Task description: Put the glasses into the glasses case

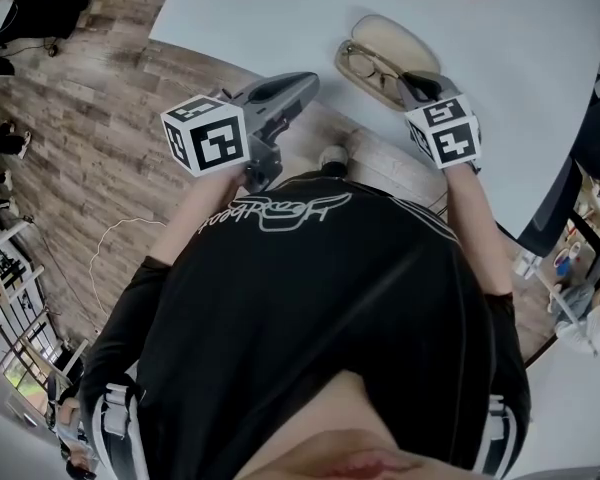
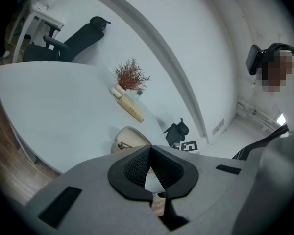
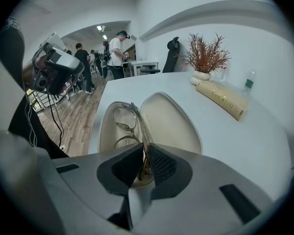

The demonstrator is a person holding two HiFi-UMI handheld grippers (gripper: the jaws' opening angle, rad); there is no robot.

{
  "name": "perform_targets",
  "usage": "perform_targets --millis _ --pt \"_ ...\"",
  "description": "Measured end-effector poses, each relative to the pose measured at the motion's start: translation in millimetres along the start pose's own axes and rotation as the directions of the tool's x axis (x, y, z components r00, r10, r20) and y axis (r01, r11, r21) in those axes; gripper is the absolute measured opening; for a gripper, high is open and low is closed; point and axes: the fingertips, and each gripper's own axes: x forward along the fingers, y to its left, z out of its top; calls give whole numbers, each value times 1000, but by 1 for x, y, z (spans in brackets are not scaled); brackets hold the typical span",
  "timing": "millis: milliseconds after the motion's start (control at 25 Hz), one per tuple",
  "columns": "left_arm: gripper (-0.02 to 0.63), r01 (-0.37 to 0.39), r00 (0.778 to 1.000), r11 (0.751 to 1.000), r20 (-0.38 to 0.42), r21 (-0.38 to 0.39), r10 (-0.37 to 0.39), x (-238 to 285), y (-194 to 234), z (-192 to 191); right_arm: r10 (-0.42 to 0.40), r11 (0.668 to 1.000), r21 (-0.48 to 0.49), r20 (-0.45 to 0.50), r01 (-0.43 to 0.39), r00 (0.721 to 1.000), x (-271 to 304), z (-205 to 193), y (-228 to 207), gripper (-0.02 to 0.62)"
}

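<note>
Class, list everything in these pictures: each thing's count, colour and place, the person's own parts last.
table: one, white, over the wood floor
glasses case: one, beige, open on the table
glasses: one pair, thin metal, on edge in the case
long box: one, tan, on the table beyond the case
dried plant: one, reddish brown, white vase, behind the box
bottle: one, clear, by the box
office chair: at least one, black, beyond the table
people: several, far across the room
left gripper: one, grey, shut, empty, near the table's edge
right gripper: one, grey, shut on the glasses over the case
</note>
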Motion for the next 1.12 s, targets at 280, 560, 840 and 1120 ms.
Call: perform_targets --millis 280,560,840,1120 --pt "6 5 1000 1000 7 0 -5 -1 -1 0 5 1000 23 -21 -5 1000 1 1 0 32" --pt "6 8 1000 1000 11 3 -8 -1 -2 2 -5 1000 28 -48 6 999 4 2 1 34" --pt "6 8 1000 1000 3 3 -8 -1 -3 1 -1 999 44 -14 2 1000 9 13 -2 37" --pt "6 -3 1000 1000 14 10 3 -8 -11 -8 -107 986 143 112 91 988 -9 19 -24 69"
